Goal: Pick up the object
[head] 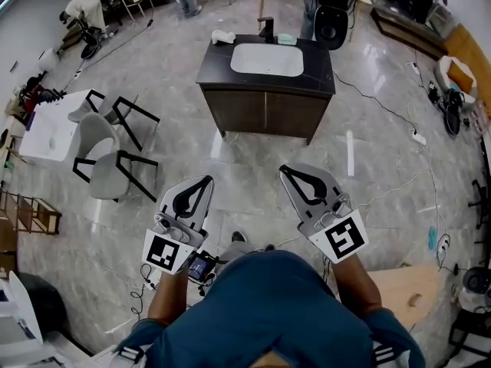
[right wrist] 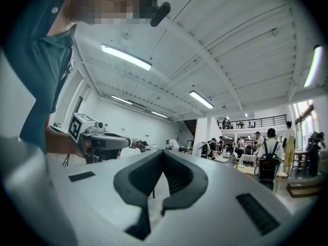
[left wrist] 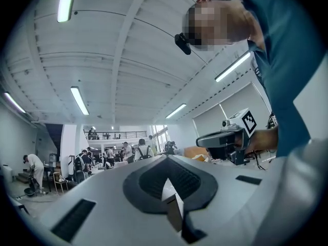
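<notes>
- We are holding the left gripper (head: 205,181) on the near side of the vanity cabinet (head: 265,112), well apart from it. Its jaws are pressing together at the tips, with nothing between them.
- We are holding the right gripper (head: 287,170) beside the left one, also on the near side of the vanity and well short of it. Its jaws are meeting at the tips too, and they are carrying nothing.
- Both grippers are pointing toward the front of the vanity.
- We are seeing two small loose things lying on the vanity's dark top. A white item (head: 222,36) is at the back left corner, and a pale green item (head: 286,39) is just right of the faucet (head: 266,27).
- We cannot tell which of the two is the object to pick up, and both are lying far from the grippers.
- A white basin (head: 267,60) is sitting in the vanity's top, just in front of the faucet.
- Two grey chairs (head: 107,140) are standing left of the vanity, and a black office chair (head: 331,21) is standing behind it.
</notes>
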Tool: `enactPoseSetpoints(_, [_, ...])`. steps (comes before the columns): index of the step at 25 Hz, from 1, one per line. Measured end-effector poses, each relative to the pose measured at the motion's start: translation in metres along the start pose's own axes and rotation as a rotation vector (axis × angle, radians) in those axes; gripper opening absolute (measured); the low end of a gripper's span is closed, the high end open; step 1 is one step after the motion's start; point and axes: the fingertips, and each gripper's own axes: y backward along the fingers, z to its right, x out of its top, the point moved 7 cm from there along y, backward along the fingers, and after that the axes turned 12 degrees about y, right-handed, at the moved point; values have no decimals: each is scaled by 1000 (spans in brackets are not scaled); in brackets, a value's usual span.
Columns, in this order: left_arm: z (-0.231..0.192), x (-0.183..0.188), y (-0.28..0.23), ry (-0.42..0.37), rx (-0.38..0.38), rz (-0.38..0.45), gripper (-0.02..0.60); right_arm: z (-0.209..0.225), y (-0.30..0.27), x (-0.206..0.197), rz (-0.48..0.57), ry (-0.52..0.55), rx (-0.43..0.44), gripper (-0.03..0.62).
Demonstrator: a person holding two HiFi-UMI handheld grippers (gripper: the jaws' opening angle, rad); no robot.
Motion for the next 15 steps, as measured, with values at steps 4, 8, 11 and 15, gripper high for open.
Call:
enactPoseSetpoints(4, [-24,-3,-16,8,-14,-1,3,11,-24,-7,-15,9,-3,14])
enactPoseSetpoints(8, [-56,-4,-28,14,-31,10,3,19,-53,-13,-17,6,-18,14])
enactPoseSetpoints(11, [-85,0,-32,20,-46,28,3,21,-80,-15,-29,6,-36,14])
enactPoseSetpoints(15, [-122,2,-37,22,-63,51,3,23,-114,-17,-62,11,-46,14])
